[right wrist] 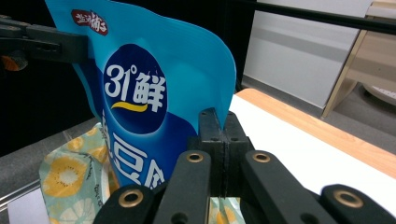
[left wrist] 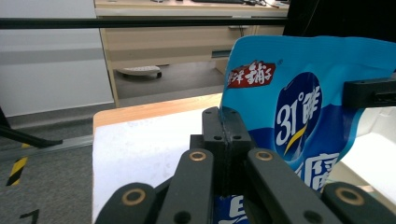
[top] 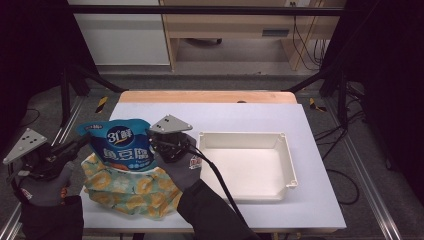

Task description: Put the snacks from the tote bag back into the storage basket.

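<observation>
Right now both my claws grip one blue tofu pouch [top: 124,145], holding it upright above the left end of the white bench top [top: 250,117]. My left gripper [left wrist: 226,135] is clenched on the pouch's left edge, and my right gripper [right wrist: 223,135] is clenched on its right edge. Just below, the pouch's bottom sits in a yellow-flowered cloth bag [top: 127,190] near the front left corner. Beside them, a white plastic tray [top: 292,165] rests at mid-bench.

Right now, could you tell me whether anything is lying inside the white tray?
No, the white tray sits bare on the table, and the blue pouch is held up to its left.
</observation>
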Available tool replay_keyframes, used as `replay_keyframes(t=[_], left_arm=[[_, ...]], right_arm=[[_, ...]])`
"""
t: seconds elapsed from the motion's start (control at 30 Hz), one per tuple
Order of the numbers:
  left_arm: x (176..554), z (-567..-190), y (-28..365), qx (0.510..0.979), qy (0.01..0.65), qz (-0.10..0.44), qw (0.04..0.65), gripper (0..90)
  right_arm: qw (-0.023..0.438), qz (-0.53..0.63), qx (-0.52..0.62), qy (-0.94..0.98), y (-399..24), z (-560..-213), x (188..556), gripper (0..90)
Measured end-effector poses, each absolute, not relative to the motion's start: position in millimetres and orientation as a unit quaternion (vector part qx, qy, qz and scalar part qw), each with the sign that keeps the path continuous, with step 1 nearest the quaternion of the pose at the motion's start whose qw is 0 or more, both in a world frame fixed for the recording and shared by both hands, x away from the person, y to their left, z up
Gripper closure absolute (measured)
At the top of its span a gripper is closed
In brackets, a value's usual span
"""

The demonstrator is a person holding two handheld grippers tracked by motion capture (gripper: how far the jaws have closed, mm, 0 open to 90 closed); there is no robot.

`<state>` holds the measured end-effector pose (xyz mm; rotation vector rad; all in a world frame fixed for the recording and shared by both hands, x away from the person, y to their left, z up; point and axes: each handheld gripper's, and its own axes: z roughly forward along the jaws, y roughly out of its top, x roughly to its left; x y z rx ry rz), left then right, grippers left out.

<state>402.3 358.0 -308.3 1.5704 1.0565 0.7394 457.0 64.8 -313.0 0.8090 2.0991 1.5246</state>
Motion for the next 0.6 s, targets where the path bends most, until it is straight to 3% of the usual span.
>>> replay_keyframes(t=[0.6], left_arm=[[391.4, -279.4, 357.8, 0.651, 0.426, 0.324, 0.538, 90.0]], right_arm=[[0.233, 0.555, 0.267, 0.752, 62.7, -280.4, 448.1, 90.0]])
